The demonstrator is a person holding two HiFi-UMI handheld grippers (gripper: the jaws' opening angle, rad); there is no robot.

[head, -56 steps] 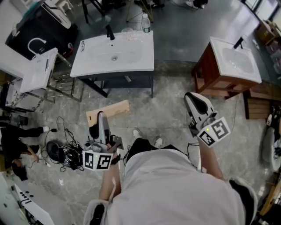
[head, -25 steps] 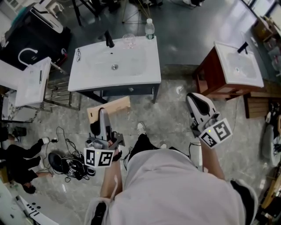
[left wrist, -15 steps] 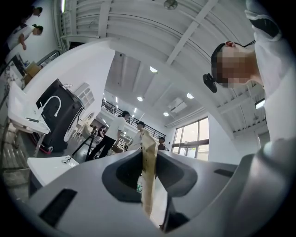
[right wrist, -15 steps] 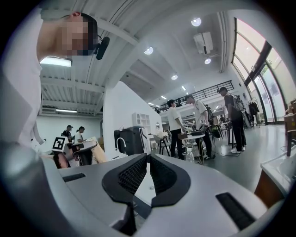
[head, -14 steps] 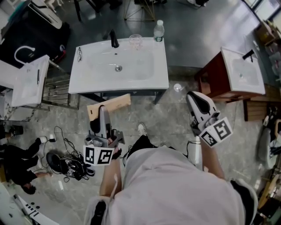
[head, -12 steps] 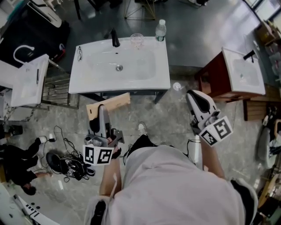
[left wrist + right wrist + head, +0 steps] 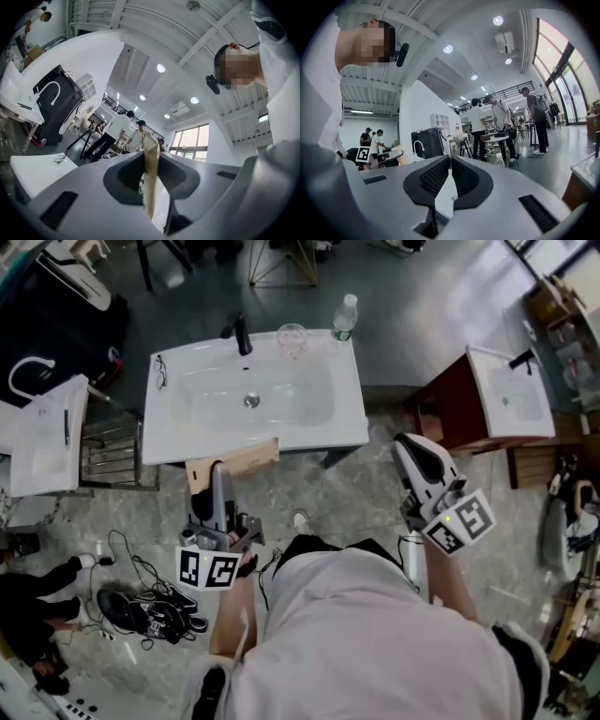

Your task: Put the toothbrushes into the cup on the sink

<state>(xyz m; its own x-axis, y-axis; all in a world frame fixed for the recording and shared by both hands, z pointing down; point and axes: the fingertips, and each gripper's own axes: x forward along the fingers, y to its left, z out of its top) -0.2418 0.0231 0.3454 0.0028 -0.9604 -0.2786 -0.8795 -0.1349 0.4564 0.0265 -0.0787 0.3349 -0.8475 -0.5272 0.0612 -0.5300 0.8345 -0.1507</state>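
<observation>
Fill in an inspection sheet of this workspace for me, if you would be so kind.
Surface: white sink, black faucet at its back rim.
Job's things: clear cup beside the faucet; tan flat pack in the left gripper; no loose toothbrush seen.
Clutter: eyeglasses on the sink's left edge; water bottle at its back right corner.
Grippers: left gripper shut on the pack; right gripper shut, nothing between its fingers.
Cables: black tangle on the floor, at the left.
Surroundings: left-hand sink; right-hand sink on a wooden cabinet; people standing beyond.
</observation>
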